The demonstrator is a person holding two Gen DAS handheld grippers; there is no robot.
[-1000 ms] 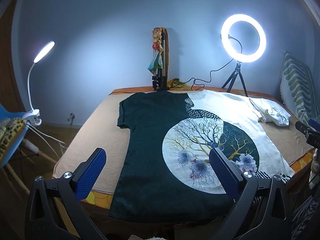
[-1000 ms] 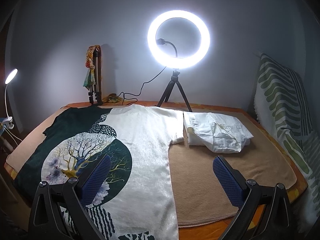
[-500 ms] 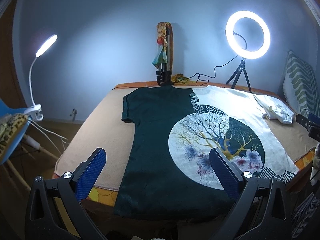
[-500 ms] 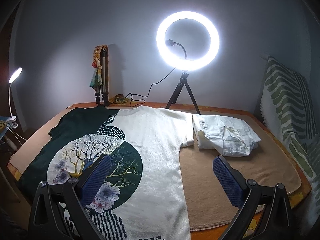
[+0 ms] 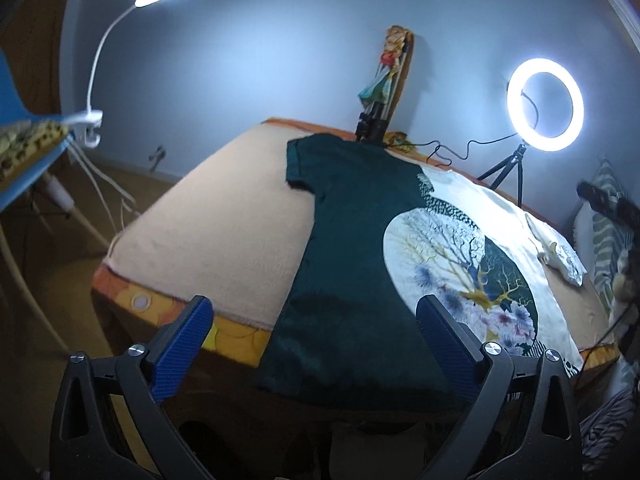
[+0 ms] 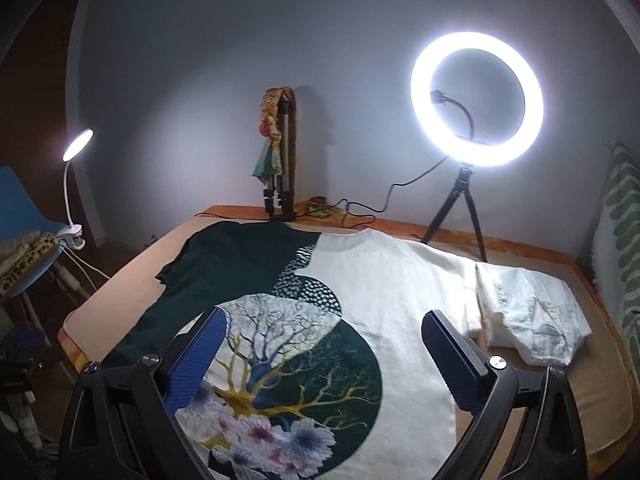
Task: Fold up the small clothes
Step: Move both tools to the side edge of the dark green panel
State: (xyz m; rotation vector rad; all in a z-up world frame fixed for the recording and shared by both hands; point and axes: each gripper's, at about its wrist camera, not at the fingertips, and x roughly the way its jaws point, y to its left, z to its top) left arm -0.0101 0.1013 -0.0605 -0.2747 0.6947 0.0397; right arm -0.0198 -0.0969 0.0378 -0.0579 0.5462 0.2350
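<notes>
Two grippers wide apart over a flat T-shirt

Both claws hover with nothing between their blue pads. The left gripper (image 5: 316, 334) hangs at the near edge of the bed (image 5: 224, 232), over the dark green half of the T-shirt (image 6: 360, 300). The right gripper (image 6: 324, 352) sits above the tree print. The shirt lies spread flat, a folded white garment (image 6: 532, 316) just beside its right sleeve, under a ring light (image 6: 476, 98).

t-shirt (image 6: 392, 320) hem cut off btm, chair (image 5: 16, 128) cropped
</notes>
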